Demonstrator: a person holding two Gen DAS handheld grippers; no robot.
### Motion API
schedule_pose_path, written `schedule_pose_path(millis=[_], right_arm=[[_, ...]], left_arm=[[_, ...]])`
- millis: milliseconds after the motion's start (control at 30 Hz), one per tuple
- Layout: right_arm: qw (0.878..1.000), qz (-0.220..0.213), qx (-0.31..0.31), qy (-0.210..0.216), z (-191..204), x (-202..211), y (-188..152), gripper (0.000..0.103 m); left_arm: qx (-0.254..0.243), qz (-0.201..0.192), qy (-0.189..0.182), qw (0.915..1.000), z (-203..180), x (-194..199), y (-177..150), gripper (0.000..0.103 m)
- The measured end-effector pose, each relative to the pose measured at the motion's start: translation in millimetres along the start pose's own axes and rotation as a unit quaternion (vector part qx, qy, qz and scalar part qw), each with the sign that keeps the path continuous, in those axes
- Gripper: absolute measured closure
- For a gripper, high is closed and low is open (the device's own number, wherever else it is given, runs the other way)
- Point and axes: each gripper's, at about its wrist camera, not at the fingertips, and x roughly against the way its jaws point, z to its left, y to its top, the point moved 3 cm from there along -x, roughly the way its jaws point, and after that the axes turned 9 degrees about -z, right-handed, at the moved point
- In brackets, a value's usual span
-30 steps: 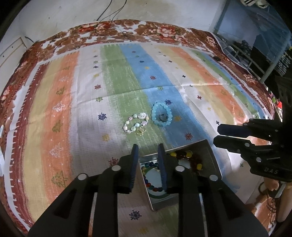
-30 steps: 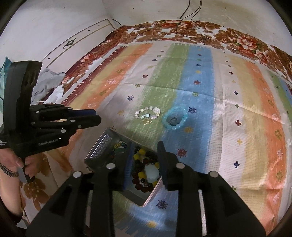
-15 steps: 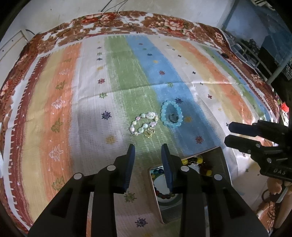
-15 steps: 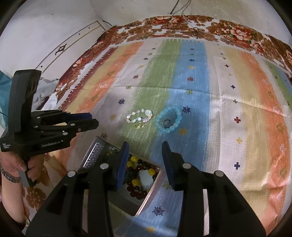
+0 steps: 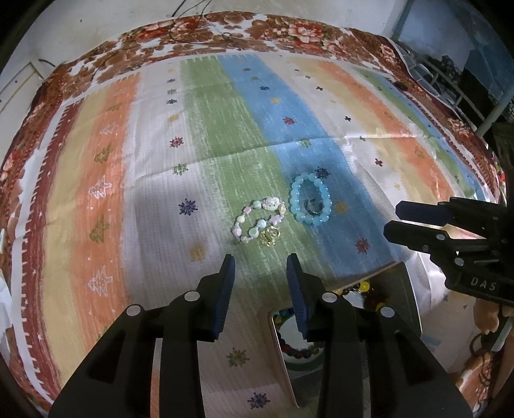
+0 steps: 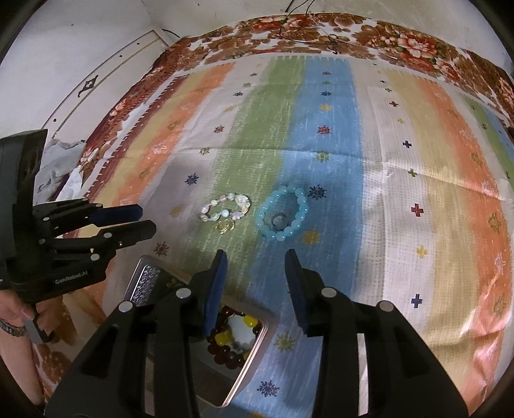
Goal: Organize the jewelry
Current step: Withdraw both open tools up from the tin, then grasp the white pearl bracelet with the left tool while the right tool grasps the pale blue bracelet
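Observation:
A pale pearl-and-shell bracelet [image 5: 257,219] [image 6: 226,207] lies on the striped cloth with a small gold ring [image 5: 269,237] [image 6: 225,226] beside it. To its right a light blue bead bracelet [image 5: 310,202] [image 6: 282,213] encircles a silver ring [image 5: 313,205] [image 6: 279,220]. An open metal tin [image 5: 408,289] [image 6: 144,283] near the front edge holds dark and yellow bead bracelets. My left gripper [image 5: 261,289] is open and empty, just short of the pale bracelet. My right gripper [image 6: 255,289] is open and empty, above the tin's far edge.
The striped cloth [image 5: 225,128] covers a bed with a floral border [image 6: 353,29]. A white wall and panel [image 6: 96,48] stand at the left. A window grille [image 5: 449,80] is at the far right. Crumpled cloth [image 6: 61,160] lies off the bed's left side.
Both grippers have opened wider and moved forward from over the tin toward the loose bracelets. The tin now sits lower in both views.

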Motion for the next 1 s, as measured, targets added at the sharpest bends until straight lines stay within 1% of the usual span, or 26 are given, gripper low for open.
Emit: schedule_pose_path(millis=[300, 533, 1000], right_arm=[[1.0, 0.013, 0.001, -0.001, -1.2, -13.7, 4.9, 0.064], [1.0, 0.025, -0.01, -0.011, -13.0, -32.7, 14.5, 0.064], [0.998, 0.048, -0.011, -0.03, -25.7, -59.8, 21.4, 0.064]], left_arm=[[-0.005, 0.023, 0.012, 0.9996, 3.3, -22.8, 9.5, 0.07], [-0.002, 0.042, 0.024, 0.9988, 11.3, -40.3, 14.1, 0.07], [-0.008, 0.062, 0.029, 0.9976, 13.7, -61.9, 19.7, 0.07]])
